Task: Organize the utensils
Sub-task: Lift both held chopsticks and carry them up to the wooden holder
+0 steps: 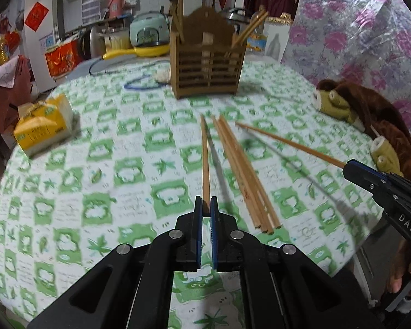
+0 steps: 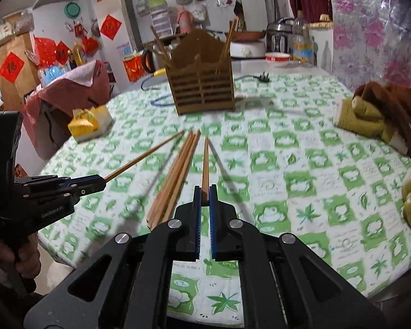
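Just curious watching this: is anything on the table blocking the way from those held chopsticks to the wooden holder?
Nothing visible does. Each held chopstick points toward the wooden holder, with only bare tablecloth between. The loose chopsticks lie off to the side.

**Both grippers clamped on single chopsticks above a checked worktop**

The right gripper (image 2: 205,192) sits low centre, its blue-padded jaws closed on the butt of one chopstick (image 2: 205,161) that points straight ahead toward the wooden utensil holder (image 2: 202,87). At left, the left gripper (image 2: 102,183) grips another chopstick (image 2: 145,155), angled up and to the right. Between the two lies a bundle of loose chopsticks (image 2: 175,178) on the green-and-white checked tablecloth (image 2: 301,170) covering the worktop. The holder stands upright at the far side, with several chopsticks already in its outer compartments. A yellow tissue pack (image 2: 89,123) rests near the left edge; a brown plush toy (image 2: 383,112) lies at right.
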